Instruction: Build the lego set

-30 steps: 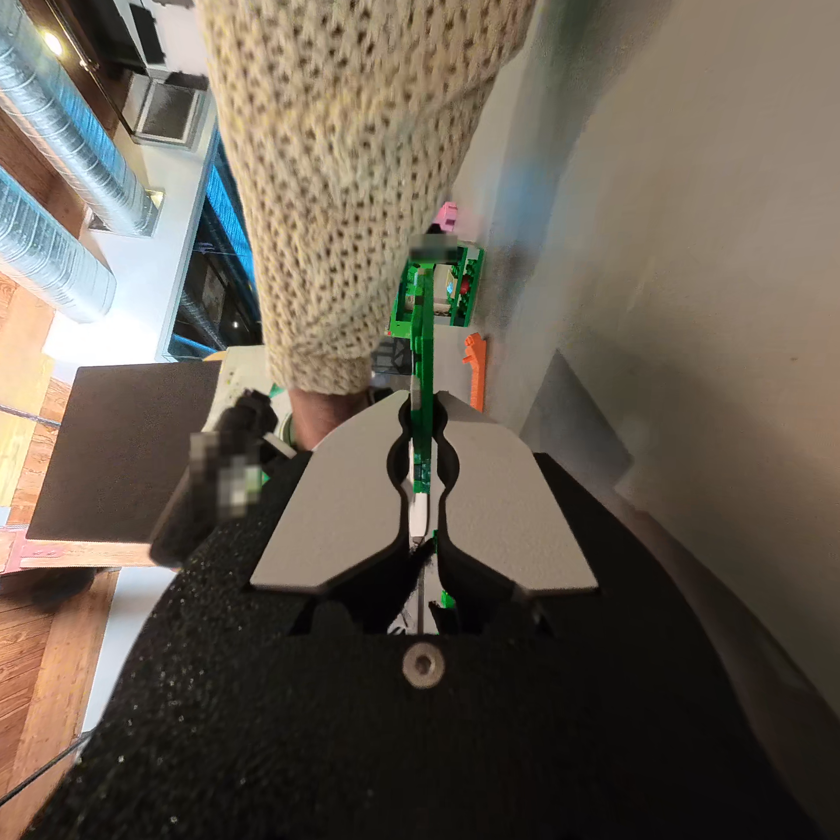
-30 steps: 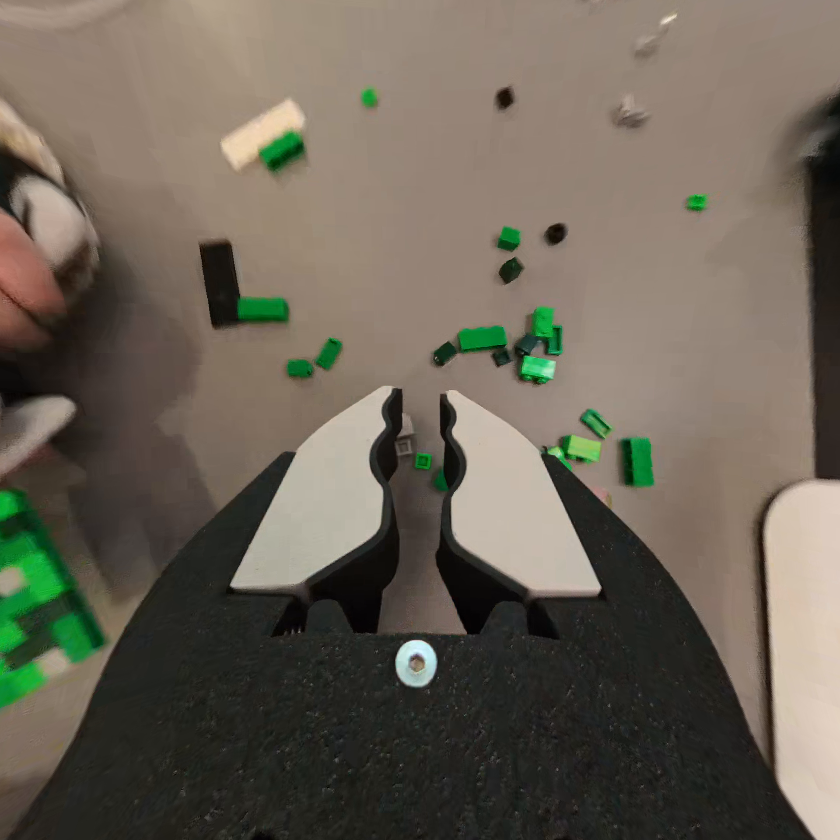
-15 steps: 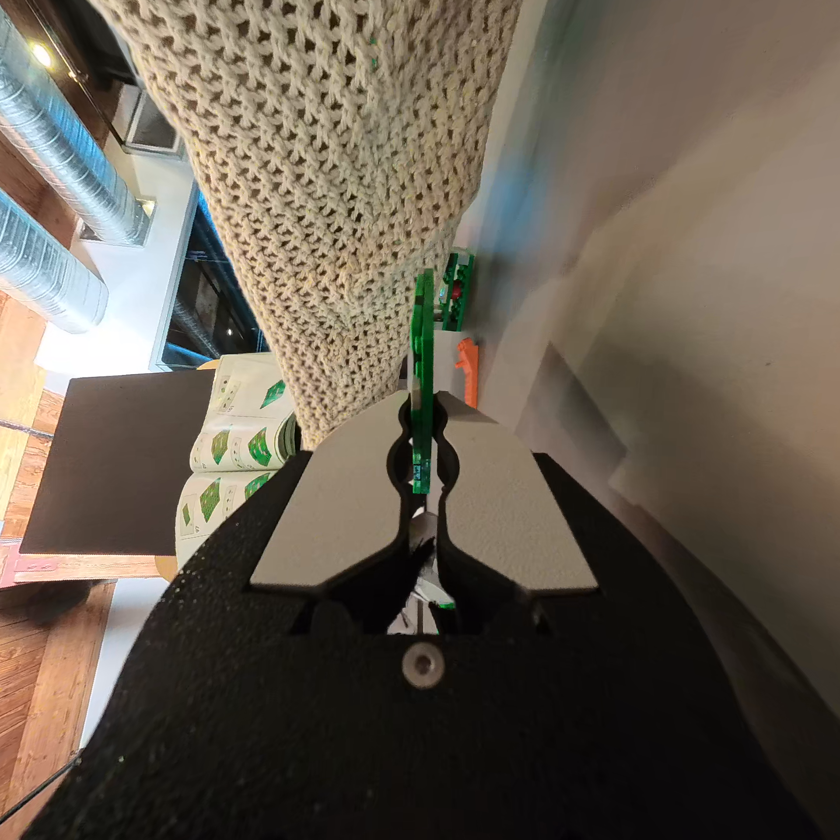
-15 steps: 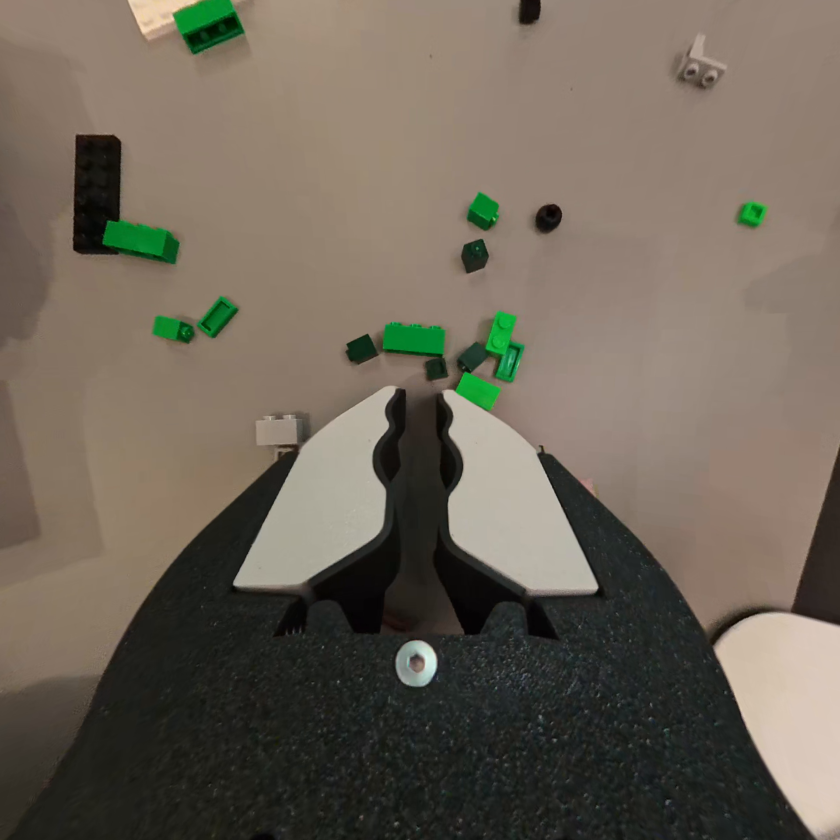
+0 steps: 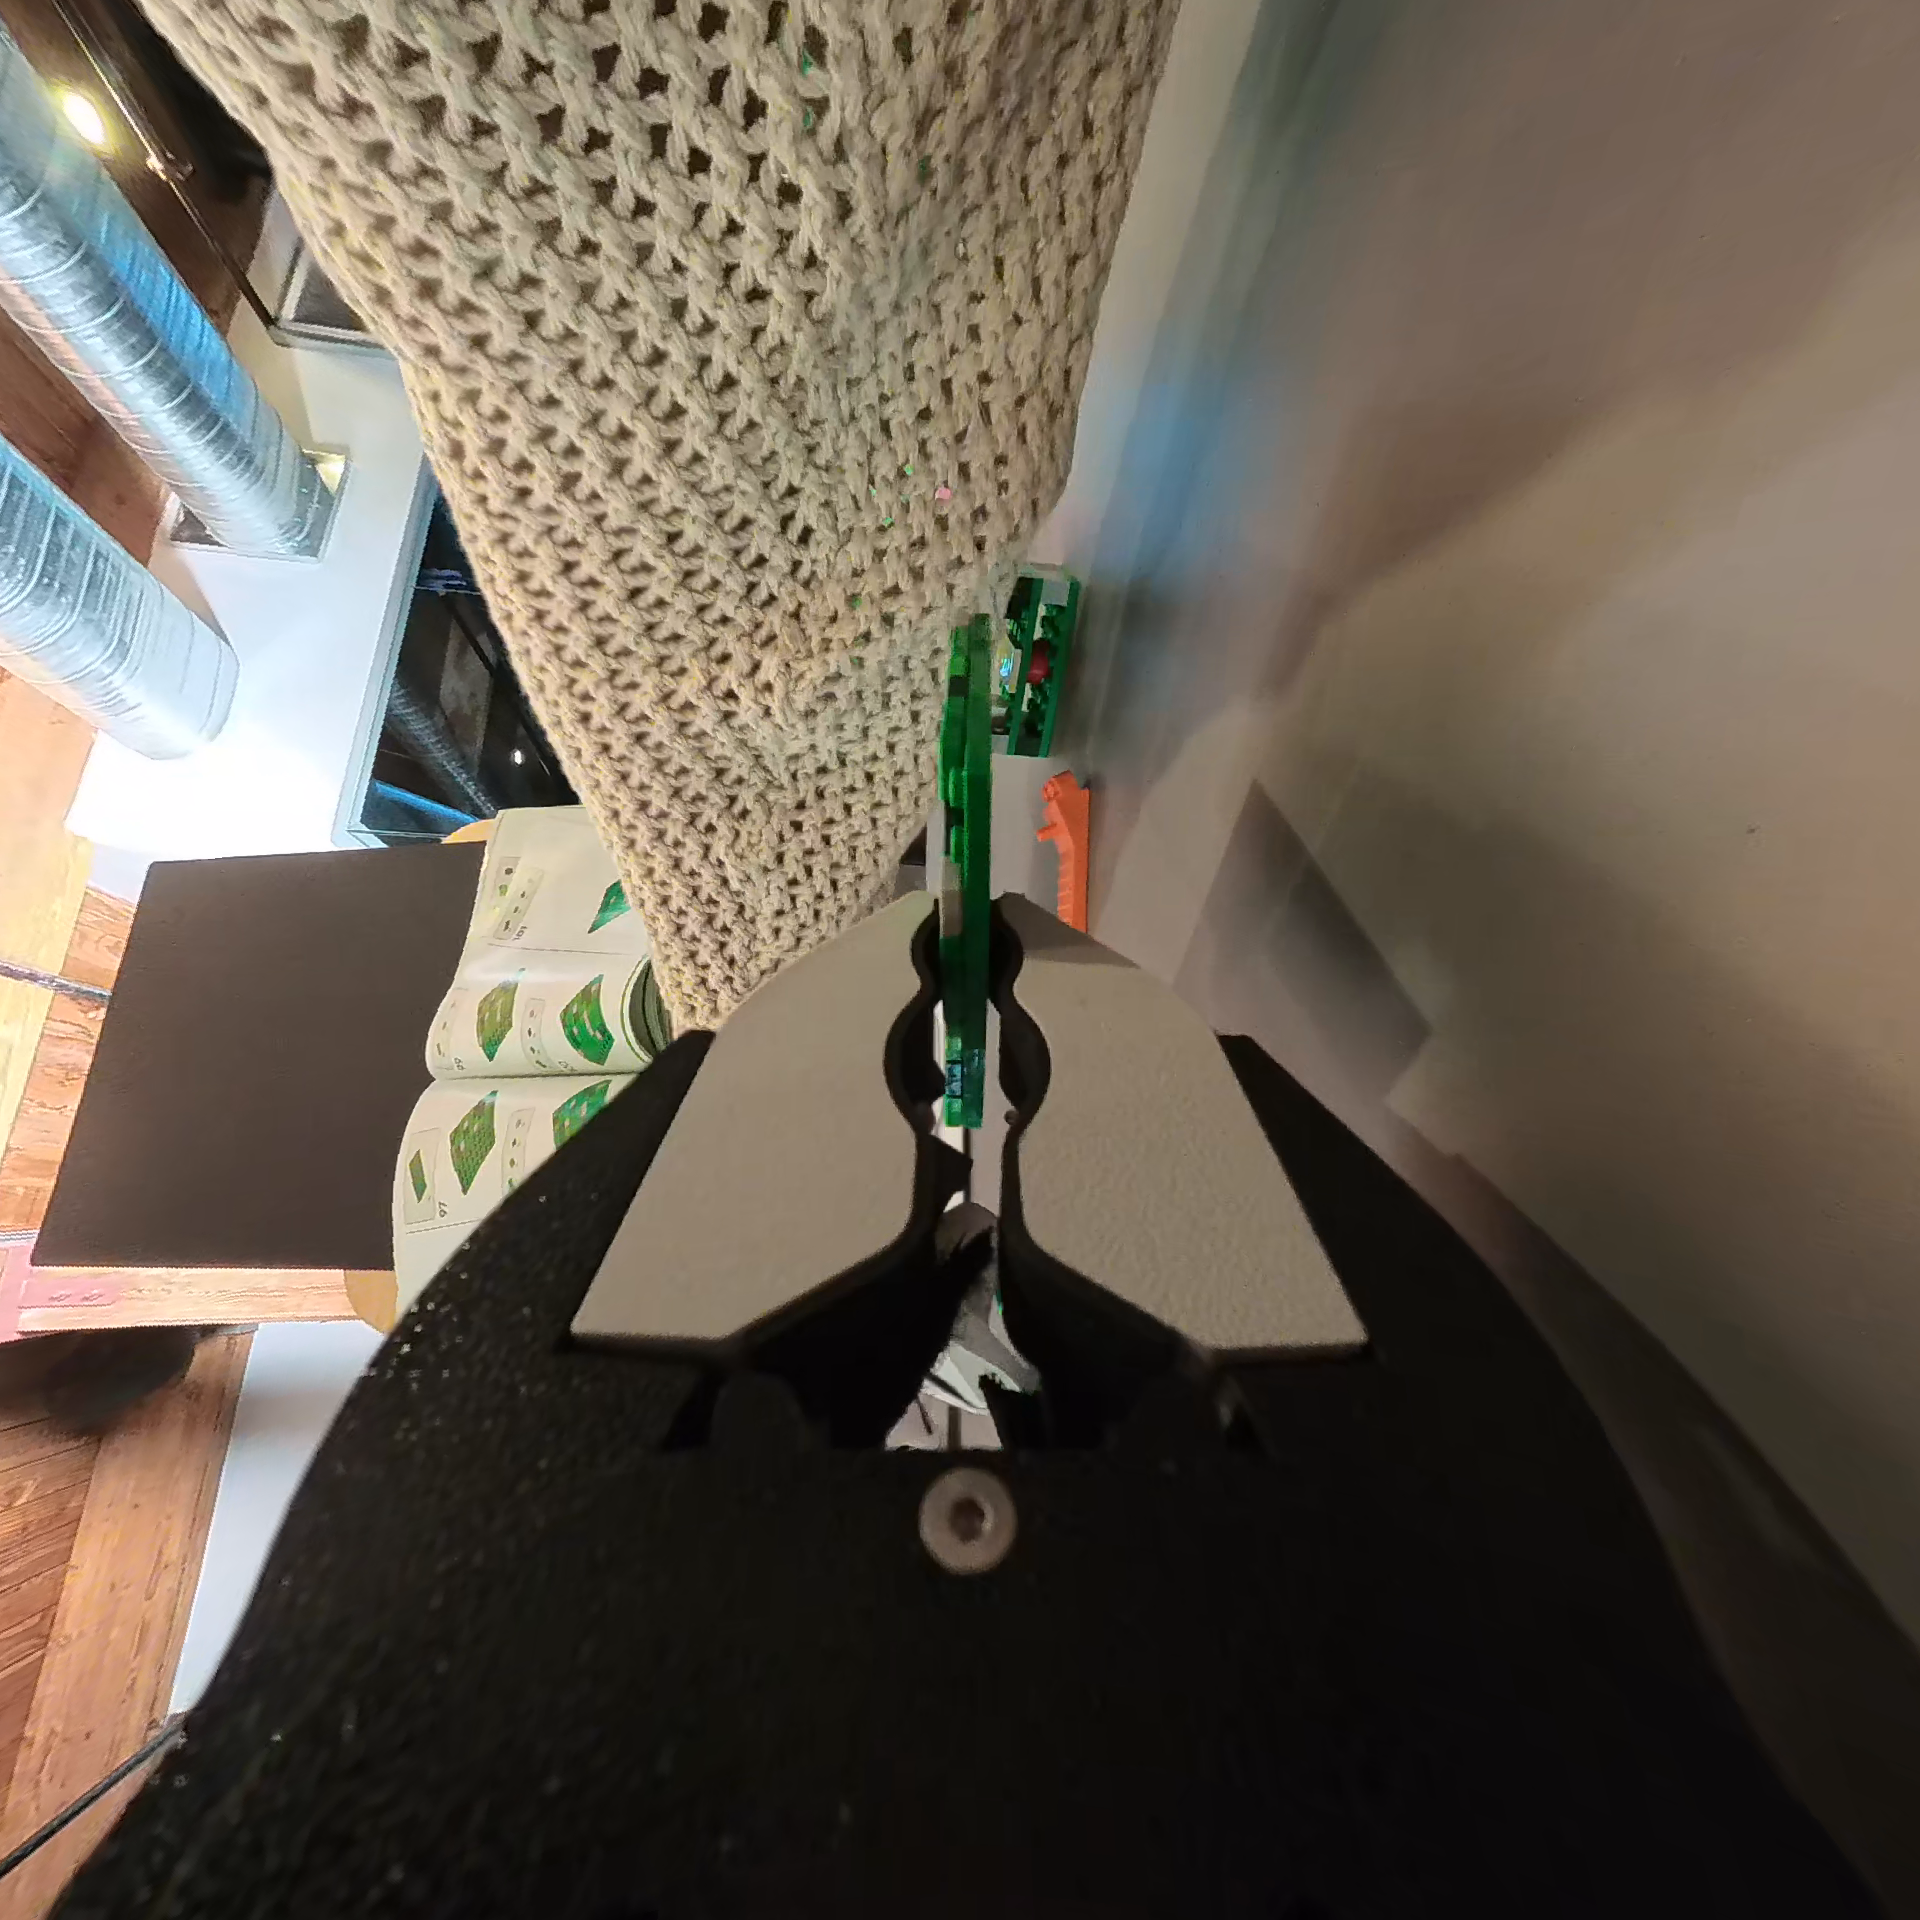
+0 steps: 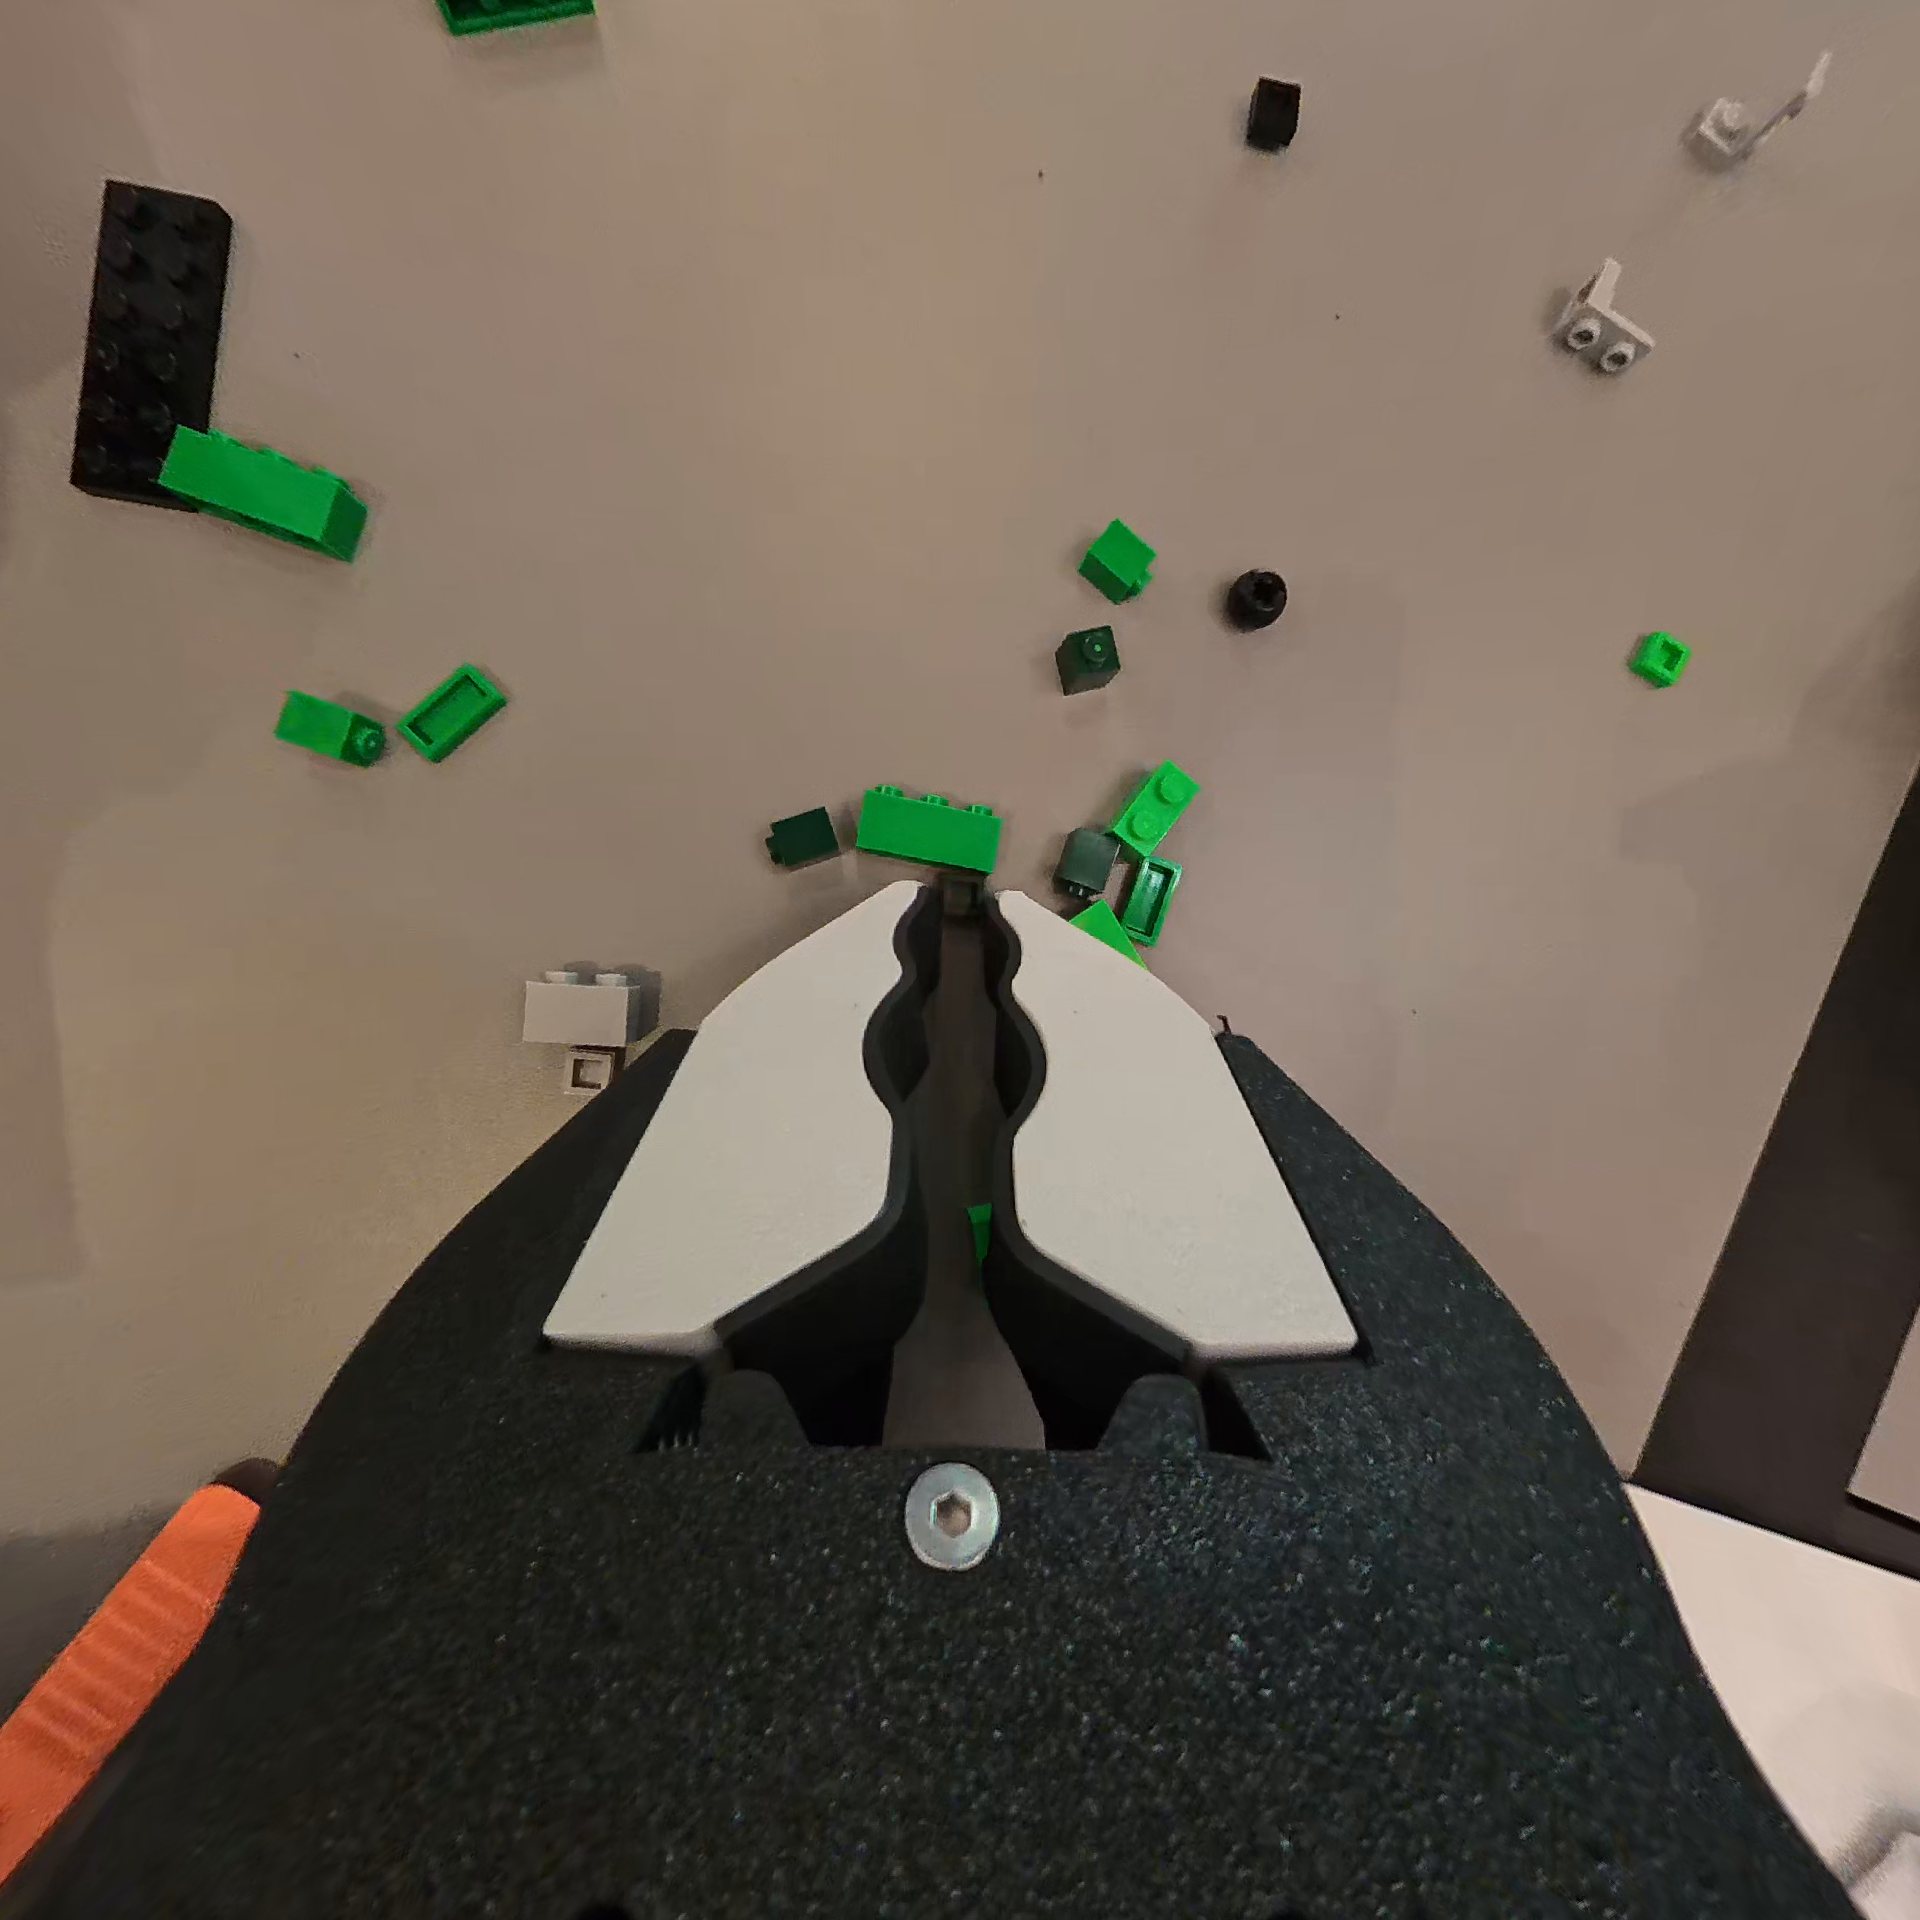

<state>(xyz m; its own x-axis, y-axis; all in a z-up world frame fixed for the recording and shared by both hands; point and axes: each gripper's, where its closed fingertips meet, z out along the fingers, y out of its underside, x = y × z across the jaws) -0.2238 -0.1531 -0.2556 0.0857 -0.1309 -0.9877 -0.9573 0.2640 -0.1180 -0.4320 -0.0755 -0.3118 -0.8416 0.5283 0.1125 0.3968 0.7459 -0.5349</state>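
My left gripper (image 5: 966,909) is shut on a flat green Lego plate build (image 5: 968,790), seen edge-on and sticking out ahead of the fingertips. A second green build (image 5: 1039,665) stands on the grey table (image 5: 1507,623) beyond it. My right gripper (image 6: 961,899) is low over the table, its fingertips closed on a small dark green piece (image 6: 961,891). A bright green three-stud brick (image 6: 928,826) lies just past the tips, with a dark green brick (image 6: 803,834) to its left.
A knit sleeve (image 5: 727,416) fills the upper left wrist view. An instruction booklet (image 5: 520,1039) and an orange brick separator (image 5: 1065,842) lie nearby. Loose bricks are scattered: a black plate (image 6: 151,332), a green brick (image 6: 265,494), a grey brick (image 6: 587,1006) and a green cluster (image 6: 1143,831).
My right gripper moved forward and down over the bricks and its fingers narrowed onto the small dark green piece. The left gripper kept hold of the green plate build while the sleeve moved closer.
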